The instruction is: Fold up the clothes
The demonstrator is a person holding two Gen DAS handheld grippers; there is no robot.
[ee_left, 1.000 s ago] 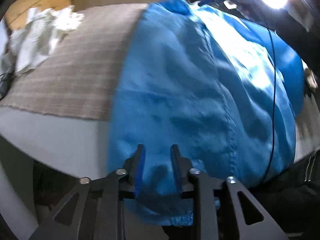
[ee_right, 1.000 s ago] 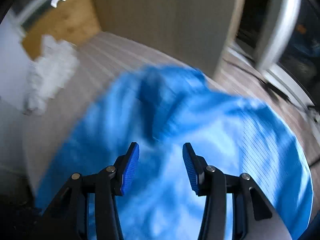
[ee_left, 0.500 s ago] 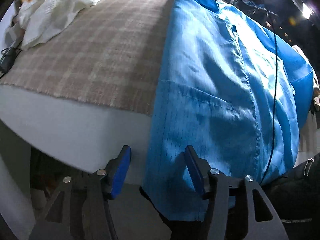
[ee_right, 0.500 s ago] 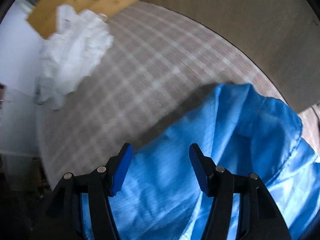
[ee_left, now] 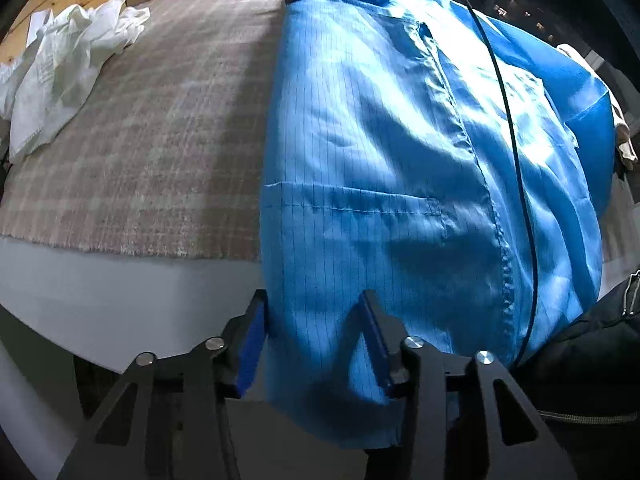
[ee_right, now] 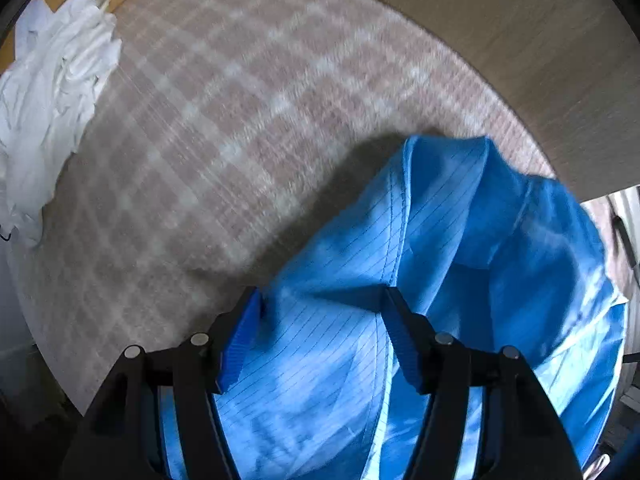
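**Now the blue coat lies spread along the plaid cloth**

Shiny and thin, the blue garment carries a fine dark pinstripe grid, a stitched patch pocket and a long puckered seam down its front. It lies lengthwise on the plaid cloth, with its lower hem hanging over the near white edge of the table. The left gripper points down at that hem; its jaws have just been closing but stand apart, with the cloth's left edge between the blue pads and not pinched. At the garment's far end the right gripper hovers over the collar area, where the fabric rises in rumpled folds; its jaws have been opening and stand wide, fabric under them, none gripped. Well off to the left of both grippers lies a crumpled white garment.
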